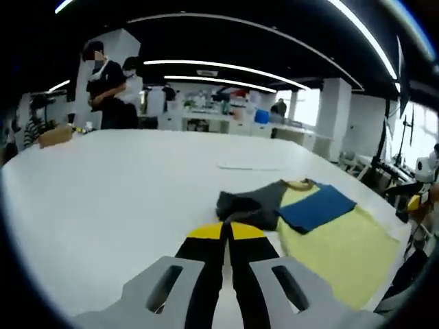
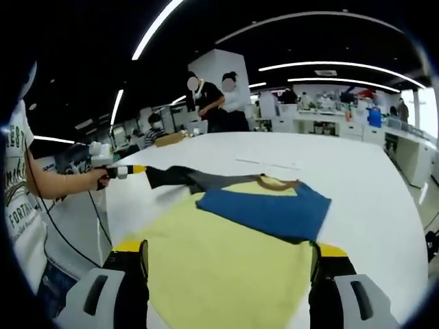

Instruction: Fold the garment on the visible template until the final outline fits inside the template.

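Observation:
The garment lies partly folded on a pale yellow template [image 2: 219, 267]: a blue body panel [image 2: 264, 209], a tan collar [image 2: 278, 182] and a dark grey sleeve [image 2: 171, 178] stretched off the template's edge. In the right gripper view, a hand holds my left gripper [image 2: 140, 168], which is shut on the sleeve's end. In the left gripper view, its yellow-tipped jaws [image 1: 226, 232] meet at the grey sleeve [image 1: 247, 203], with the blue panel [image 1: 317, 205] and the template [image 1: 336, 253] beyond. My right gripper [image 2: 230, 257] hovers wide open over the template's near part, holding nothing.
A large white table [image 1: 123, 185] carries everything. A thin white sheet [image 2: 267, 163] lies beyond the garment. A brown object [image 1: 55, 135] sits at the far corner, where people [image 1: 103, 82] stand. The person holding the grippers [image 2: 27, 192] stands at the table's edge.

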`<control>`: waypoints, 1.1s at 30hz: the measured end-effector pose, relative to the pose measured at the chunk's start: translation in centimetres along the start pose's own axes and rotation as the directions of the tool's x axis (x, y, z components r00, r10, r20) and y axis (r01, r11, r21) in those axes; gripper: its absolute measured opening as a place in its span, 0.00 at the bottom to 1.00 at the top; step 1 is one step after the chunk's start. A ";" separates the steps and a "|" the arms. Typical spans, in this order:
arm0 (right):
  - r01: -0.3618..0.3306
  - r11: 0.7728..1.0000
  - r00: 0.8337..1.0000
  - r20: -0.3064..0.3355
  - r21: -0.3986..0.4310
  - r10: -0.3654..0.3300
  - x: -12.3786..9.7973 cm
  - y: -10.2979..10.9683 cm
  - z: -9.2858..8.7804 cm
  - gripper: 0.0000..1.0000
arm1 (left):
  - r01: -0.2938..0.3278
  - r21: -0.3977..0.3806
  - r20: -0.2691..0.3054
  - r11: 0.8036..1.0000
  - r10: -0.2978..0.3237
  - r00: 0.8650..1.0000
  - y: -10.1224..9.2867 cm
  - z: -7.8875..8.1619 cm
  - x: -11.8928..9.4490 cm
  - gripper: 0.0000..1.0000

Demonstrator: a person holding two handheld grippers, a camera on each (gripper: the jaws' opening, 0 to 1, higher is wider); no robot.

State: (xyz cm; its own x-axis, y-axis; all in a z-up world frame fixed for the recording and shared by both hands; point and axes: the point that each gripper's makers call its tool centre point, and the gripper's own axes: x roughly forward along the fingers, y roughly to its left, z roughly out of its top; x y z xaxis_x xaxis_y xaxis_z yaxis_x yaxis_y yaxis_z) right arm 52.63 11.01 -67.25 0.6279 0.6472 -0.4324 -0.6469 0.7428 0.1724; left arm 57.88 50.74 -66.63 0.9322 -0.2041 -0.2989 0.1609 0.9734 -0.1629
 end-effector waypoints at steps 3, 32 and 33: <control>0.004 1.000 1.000 -0.002 0.004 -0.004 -0.1 -0.1 -0.1 0.98 | -0.026 0.004 0.016 1.000 0.026 1.000 0.4 0.5 -0.4 0.00; 0.024 1.000 1.000 -0.016 0.001 -0.024 -0.6 -0.1 -0.6 0.99 | -0.274 -0.063 0.057 0.960 0.277 0.959 8.1 3.9 -2.4 0.00; 0.025 1.000 0.999 -0.022 0.000 -0.025 -0.5 -0.1 -0.8 0.99 | -0.287 -0.066 0.040 0.956 0.290 0.956 8.6 3.5 -2.3 0.00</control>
State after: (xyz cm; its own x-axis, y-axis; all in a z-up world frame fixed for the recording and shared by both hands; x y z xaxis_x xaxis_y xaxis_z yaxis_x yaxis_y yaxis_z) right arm 52.02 10.47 -67.74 0.6342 0.6246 -0.4557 -0.6311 0.7587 0.1616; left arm 58.28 59.96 -64.09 0.9508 0.0914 -0.2959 -0.1354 0.9820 -0.1316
